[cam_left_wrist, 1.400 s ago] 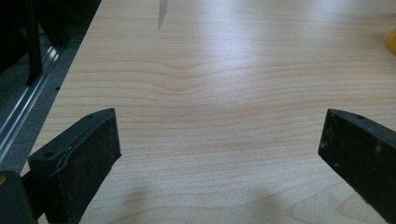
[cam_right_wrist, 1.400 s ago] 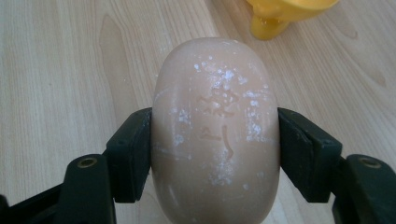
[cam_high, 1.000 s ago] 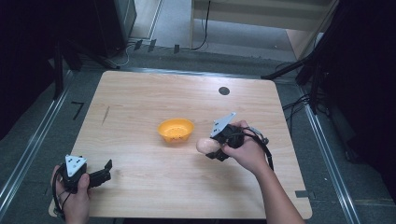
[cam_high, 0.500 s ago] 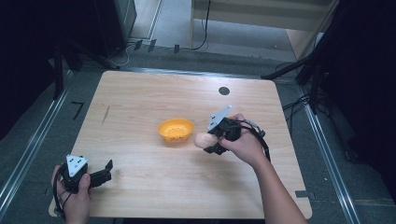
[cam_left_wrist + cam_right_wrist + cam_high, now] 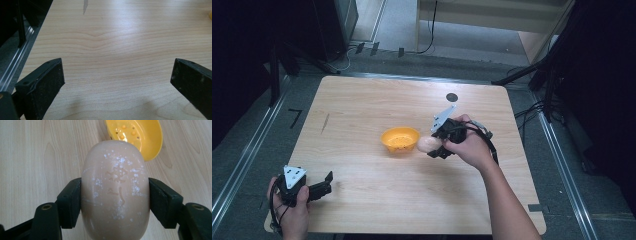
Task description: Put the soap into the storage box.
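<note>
A pale pink oval bar of soap (image 5: 115, 190) sits clamped between the two black jaws of my right gripper (image 5: 432, 146), held above the table beside a yellow soap dish. The soap (image 5: 427, 144) hangs just right of the dish's rim. The yellow dish (image 5: 400, 139) stands near the table's middle, with small bumps on its floor (image 5: 135, 132). My left gripper (image 5: 326, 182) rests at the table's front left corner, its jaws wide apart over bare wood, nothing between them (image 5: 117, 75).
The wooden table (image 5: 362, 105) has a dark round hole (image 5: 452, 97) near the far edge and a thin dark mark (image 5: 326, 122) at the left. Metal rails and cables run along the floor on both sides.
My right gripper has carried the soap left and away from me, from the right of the dish up to its right rim. The left gripper has stayed in place.
</note>
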The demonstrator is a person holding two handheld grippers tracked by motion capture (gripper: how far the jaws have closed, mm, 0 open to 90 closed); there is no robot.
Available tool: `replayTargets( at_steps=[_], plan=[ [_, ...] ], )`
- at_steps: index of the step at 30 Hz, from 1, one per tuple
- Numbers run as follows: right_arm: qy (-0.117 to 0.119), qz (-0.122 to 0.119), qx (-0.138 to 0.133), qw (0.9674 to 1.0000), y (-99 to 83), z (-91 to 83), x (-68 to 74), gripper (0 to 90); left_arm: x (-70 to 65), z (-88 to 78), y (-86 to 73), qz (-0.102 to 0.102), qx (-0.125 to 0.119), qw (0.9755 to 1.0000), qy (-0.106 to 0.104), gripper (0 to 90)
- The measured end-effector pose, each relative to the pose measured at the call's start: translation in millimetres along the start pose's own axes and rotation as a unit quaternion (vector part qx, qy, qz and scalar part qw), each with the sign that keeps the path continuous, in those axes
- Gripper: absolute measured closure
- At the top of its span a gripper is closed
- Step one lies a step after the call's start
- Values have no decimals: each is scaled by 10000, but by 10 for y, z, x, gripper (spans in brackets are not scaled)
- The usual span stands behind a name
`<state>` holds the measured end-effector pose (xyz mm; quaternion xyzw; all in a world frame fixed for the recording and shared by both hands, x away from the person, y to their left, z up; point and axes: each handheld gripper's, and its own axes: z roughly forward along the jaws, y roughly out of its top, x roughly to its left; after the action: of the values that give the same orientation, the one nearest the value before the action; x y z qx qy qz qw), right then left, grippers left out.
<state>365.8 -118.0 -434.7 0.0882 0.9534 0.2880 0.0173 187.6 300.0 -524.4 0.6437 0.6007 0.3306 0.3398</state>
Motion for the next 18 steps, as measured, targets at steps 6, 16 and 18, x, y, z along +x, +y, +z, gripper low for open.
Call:
replayTargets(
  at_steps=[6, 16, 18],
  plan=[
    [30, -132, 15, 9999, 137, 51, -55, 335, 7, 3, 1, -22, 5, 10000, -15, 0],
    [16, -175, -7, 9998, 268, 216, -164, 335, 8, 3, 1, -19, 13, 10000, -15, 0],
    [20, -178, -31, 9998, 293, 223, -182, 335, 10, 2, 1, -21, 10, 10000, -10, 0]
  ],
)
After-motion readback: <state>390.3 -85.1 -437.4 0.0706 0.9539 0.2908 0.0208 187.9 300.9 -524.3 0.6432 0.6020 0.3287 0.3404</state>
